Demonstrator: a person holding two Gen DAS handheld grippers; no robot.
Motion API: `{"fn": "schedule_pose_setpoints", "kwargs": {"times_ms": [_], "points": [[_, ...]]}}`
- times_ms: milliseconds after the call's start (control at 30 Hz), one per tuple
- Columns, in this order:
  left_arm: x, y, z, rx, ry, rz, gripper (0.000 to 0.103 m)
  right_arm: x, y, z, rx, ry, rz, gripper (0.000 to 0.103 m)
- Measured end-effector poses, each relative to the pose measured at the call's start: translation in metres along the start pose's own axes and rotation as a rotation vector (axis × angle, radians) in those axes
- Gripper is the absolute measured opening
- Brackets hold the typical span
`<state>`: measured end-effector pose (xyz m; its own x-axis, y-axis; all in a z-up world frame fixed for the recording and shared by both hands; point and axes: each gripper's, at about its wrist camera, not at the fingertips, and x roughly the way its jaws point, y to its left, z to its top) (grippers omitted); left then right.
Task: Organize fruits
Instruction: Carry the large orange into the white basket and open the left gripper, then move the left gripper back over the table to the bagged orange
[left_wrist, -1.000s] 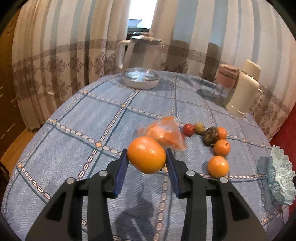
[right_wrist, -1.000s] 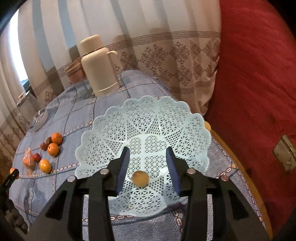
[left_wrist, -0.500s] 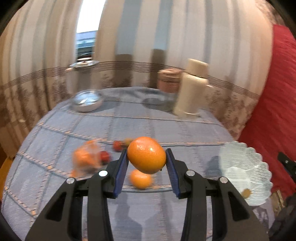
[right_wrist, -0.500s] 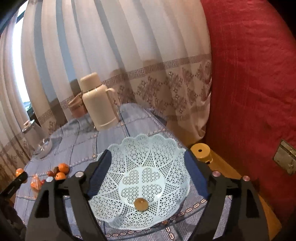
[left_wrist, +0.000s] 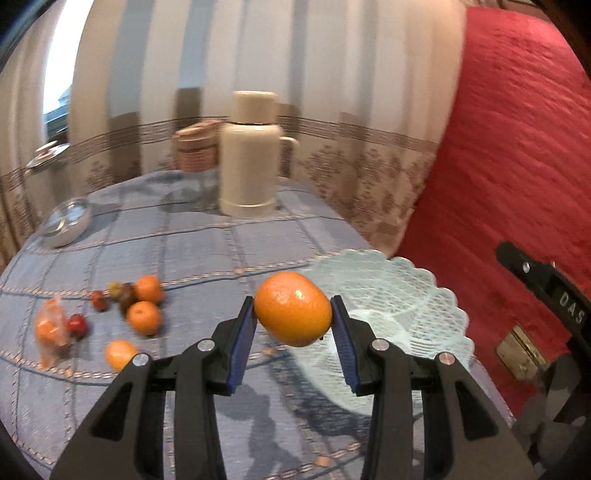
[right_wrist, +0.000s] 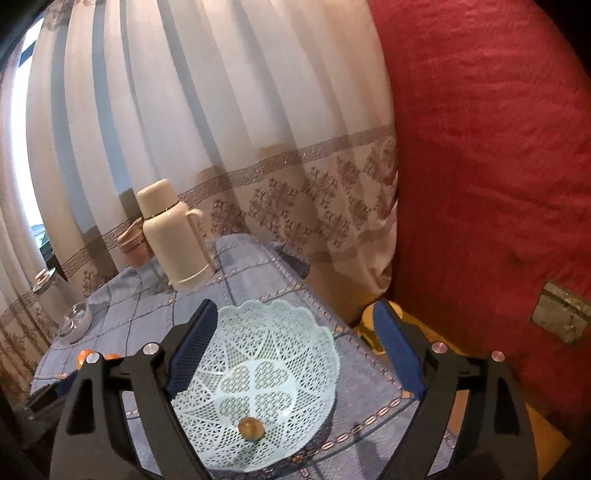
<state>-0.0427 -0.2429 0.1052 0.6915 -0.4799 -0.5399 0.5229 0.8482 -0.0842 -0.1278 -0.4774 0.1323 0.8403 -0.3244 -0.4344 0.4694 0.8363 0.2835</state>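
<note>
Left claw clamped an orange beside the basket; right claw gaped wide above it.

An orange is held above the tablecloth beside a white lattice basket, in which one small brownish fruit lies.

- Left gripper: blue pads clamped on both sides of an orange, carried in the air.
- Right gripper: jaws spread wide, nothing between them.
</note>
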Motion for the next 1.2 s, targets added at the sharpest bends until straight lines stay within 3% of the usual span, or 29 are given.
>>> {"fn": "schedule_pose_setpoints", "kwargs": {"times_ms": [67,200,467,533,567,600,833,900,1100,1200], "points": [[0.006,-0.013,0.000,0.031,0.003,0.003,0.041,-0.004,-0.001,0.002,-0.007,-0.015,-0.016,0.097],[0.015,-0.027,-0.001,0.057,0.016,-0.006,0.041,-0.013,0.000,0.005,-0.037,-0.059,-0.062,0.097],[0.035,-0.039,-0.006,0.093,0.056,-0.051,0.041,-0.016,-0.003,0.006,-0.031,-0.066,-0.068,0.097],[0.033,-0.039,-0.005,0.088,0.049,-0.060,0.055,-0.017,-0.003,0.007,-0.028,-0.070,-0.067,0.097],[0.030,-0.038,-0.004,0.083,0.034,-0.060,0.077,-0.018,-0.004,0.007,-0.027,-0.074,-0.067,0.097],[0.027,-0.037,-0.003,0.080,0.014,-0.061,0.088,-0.018,-0.004,0.007,-0.027,-0.077,-0.067,0.097],[0.007,-0.025,0.008,0.095,-0.061,-0.087,0.093,-0.024,-0.004,0.009,-0.021,-0.117,-0.072,0.097],[0.003,-0.018,0.011,0.078,-0.077,-0.080,0.098,-0.029,-0.004,0.009,-0.017,-0.152,-0.069,0.100],[-0.015,0.001,0.020,0.064,-0.149,-0.037,0.098,-0.049,0.002,0.004,-0.071,-0.288,-0.006,0.100],[-0.027,0.014,0.025,0.038,-0.175,-0.017,0.098,-0.055,0.008,0.002,-0.093,-0.310,0.028,0.100]]}}
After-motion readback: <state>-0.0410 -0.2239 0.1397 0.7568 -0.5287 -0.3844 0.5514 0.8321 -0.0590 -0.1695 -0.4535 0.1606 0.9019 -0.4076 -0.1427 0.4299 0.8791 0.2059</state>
